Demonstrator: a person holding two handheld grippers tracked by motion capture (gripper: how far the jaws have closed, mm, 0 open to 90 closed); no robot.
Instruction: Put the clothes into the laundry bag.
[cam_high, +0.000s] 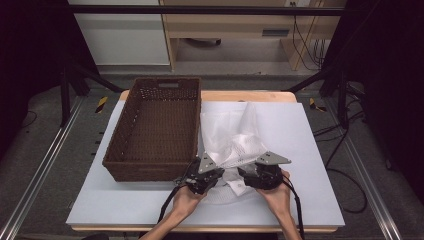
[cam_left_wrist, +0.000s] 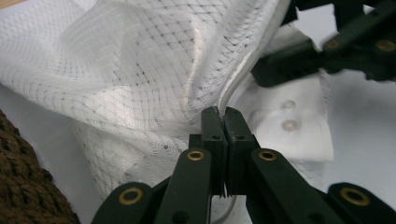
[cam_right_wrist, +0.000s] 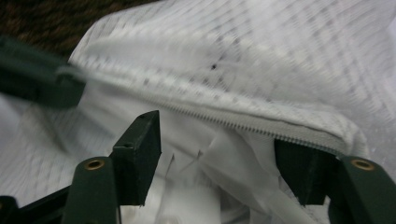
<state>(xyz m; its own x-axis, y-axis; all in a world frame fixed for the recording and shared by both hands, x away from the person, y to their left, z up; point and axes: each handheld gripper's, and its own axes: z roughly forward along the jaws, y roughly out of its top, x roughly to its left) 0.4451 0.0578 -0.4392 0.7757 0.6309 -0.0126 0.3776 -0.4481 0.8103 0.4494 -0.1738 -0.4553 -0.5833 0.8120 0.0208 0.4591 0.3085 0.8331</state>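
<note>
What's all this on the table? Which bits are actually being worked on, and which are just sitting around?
In use:
- white mesh laundry bag, with its zipper edge
- white shirt inside the bag's mouth
- left hand-held gripper, shut on the zipper edge
- right hand-held gripper, jaws apart at the opening

Just lying about:
- brown wicker basket, untouched beside the bag
- white board covering the table

The desk (cam_high: 310, 150) has a pale grey-white top over a wooden edge. On it sit a brown wicker basket (cam_high: 155, 130) (toward its left side) and, just beside it, a crumpled white mesh bag (cam_high: 235, 137).
</note>
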